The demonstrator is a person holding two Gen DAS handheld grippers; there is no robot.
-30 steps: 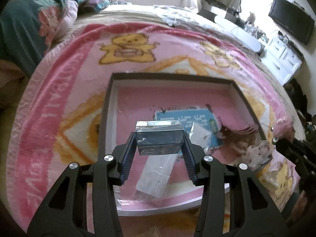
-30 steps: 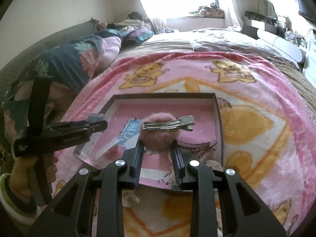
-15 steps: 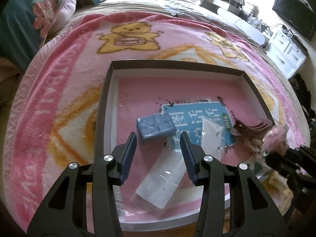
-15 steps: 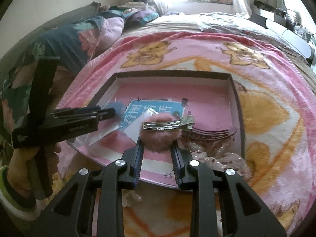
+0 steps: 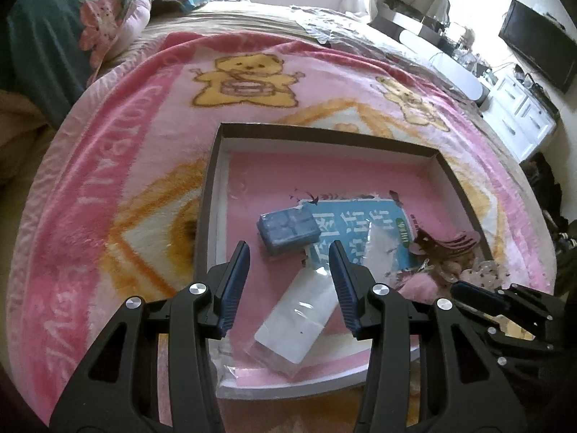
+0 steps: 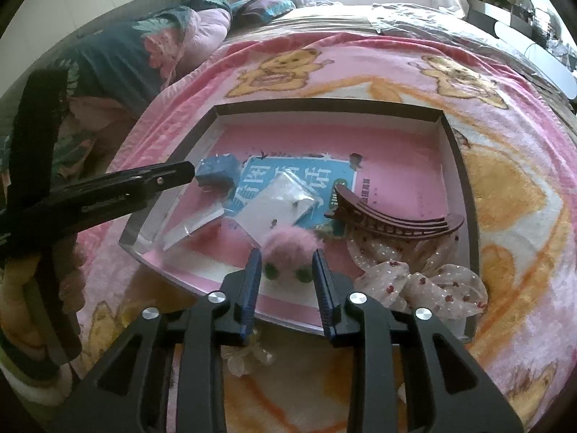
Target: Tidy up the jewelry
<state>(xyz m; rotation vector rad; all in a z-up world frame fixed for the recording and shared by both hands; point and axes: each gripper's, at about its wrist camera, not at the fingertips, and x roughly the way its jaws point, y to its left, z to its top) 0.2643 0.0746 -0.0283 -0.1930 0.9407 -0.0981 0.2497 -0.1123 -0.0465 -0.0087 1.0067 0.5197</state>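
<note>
A shallow box (image 5: 326, 133) (image 6: 324, 105) with a pink floor lies on the pink blanket. In it lie a small blue box (image 5: 288, 230) (image 6: 216, 170), a clear packet (image 5: 296, 321) (image 6: 196, 224), a white packet (image 6: 276, 208), a blue card (image 5: 355, 223), a brown claw clip (image 6: 395, 216) (image 5: 445, 243) and a pink fluffy hair clip (image 6: 290, 252) (image 5: 414, 287). My left gripper (image 5: 288, 270) is open and empty, just short of the blue box. My right gripper (image 6: 286, 270) is open, its fingers on either side of the fluffy clip, which lies in the box.
A spotted sheer scrunchie (image 6: 420, 278) lies over the box's near right edge. A small clear item (image 6: 249, 355) lies on the blanket under my right gripper. Pillows and bedding (image 5: 72, 29) lie at far left. White drawers (image 5: 523, 115) and a television (image 5: 537, 50) stand at right.
My left gripper opened and set the blue box down in the box, then drew back. My right gripper lowered the fluffy clip into the box and opened.
</note>
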